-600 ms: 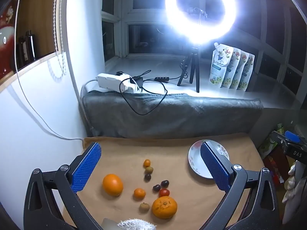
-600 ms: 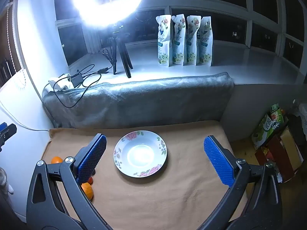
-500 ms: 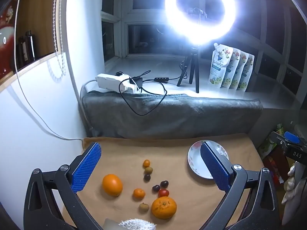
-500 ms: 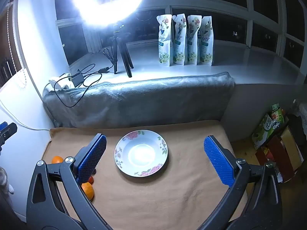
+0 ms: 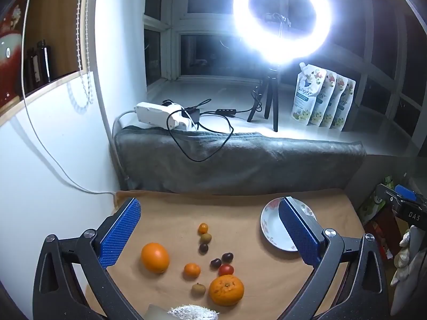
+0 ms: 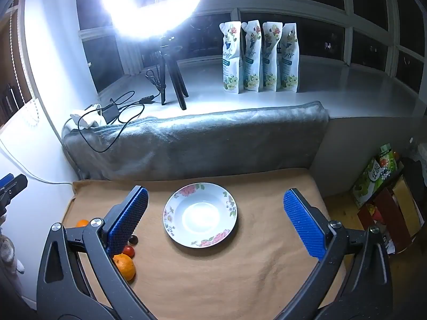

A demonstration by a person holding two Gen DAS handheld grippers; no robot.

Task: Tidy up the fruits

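Both tools hung spread wide and empty, the left tool (image 5: 208,229) over the fruits (image 5: 202,261) scattered by the surface's (image 6: 240,280) left edge. The right tool (image 6: 214,221) framed the plate (image 6: 200,214), bare, toward the far edge.

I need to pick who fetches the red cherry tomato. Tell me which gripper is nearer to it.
Left. The left gripper hangs open right over the fruit cluster, with the red cherry tomato between its fingers. The right gripper is open around the plate, with the tomato beside its left finger.
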